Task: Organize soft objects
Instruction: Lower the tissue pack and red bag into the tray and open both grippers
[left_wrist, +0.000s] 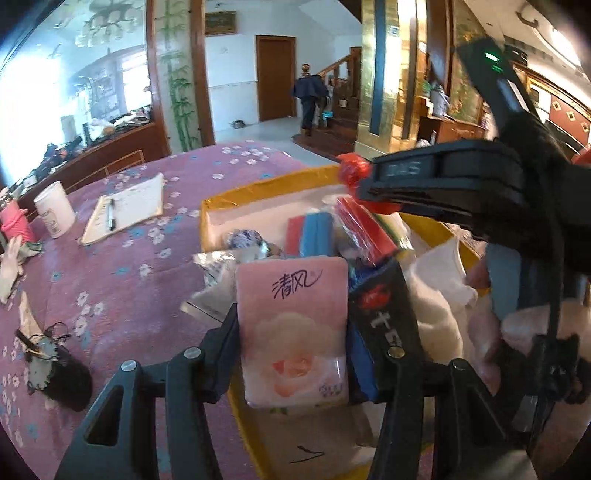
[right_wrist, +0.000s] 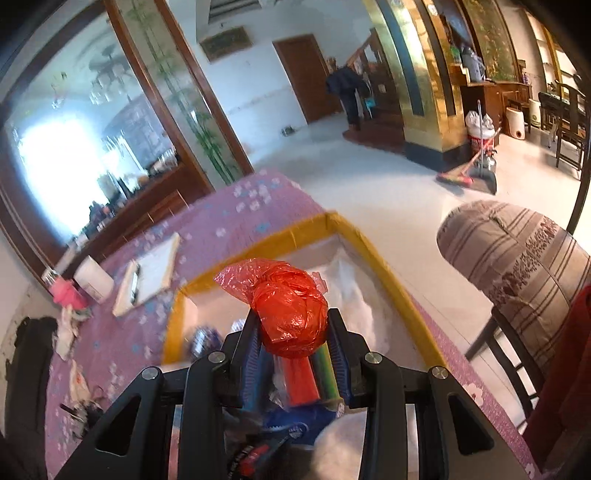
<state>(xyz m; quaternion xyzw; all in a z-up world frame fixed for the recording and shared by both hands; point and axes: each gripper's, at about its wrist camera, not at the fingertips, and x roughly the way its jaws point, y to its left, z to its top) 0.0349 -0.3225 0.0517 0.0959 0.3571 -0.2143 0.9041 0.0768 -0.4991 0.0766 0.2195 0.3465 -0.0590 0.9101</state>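
Observation:
My left gripper (left_wrist: 291, 328) is shut on a pink tissue pack (left_wrist: 291, 332) with black writing, held over the near edge of a yellow-rimmed box (left_wrist: 258, 184). My right gripper (right_wrist: 291, 328) is shut on a crumpled red plastic bag (right_wrist: 291, 314), held above the same box (right_wrist: 369, 240). The right gripper also shows in the left wrist view (left_wrist: 360, 177), reaching in from the right with the red bag (left_wrist: 352, 170) at its tip. The box holds red and blue packs (left_wrist: 314, 236), a white fluffy cloth (left_wrist: 439, 288) and other soft items.
The box sits on a purple flowered tablecloth (left_wrist: 110, 277). On it lie a notebook with pen (left_wrist: 125, 208), a white cup (left_wrist: 55, 214), a pink cup (left_wrist: 14, 225) and a small dark pouch (left_wrist: 55, 365). A cushioned chair (right_wrist: 517, 266) stands right of the table.

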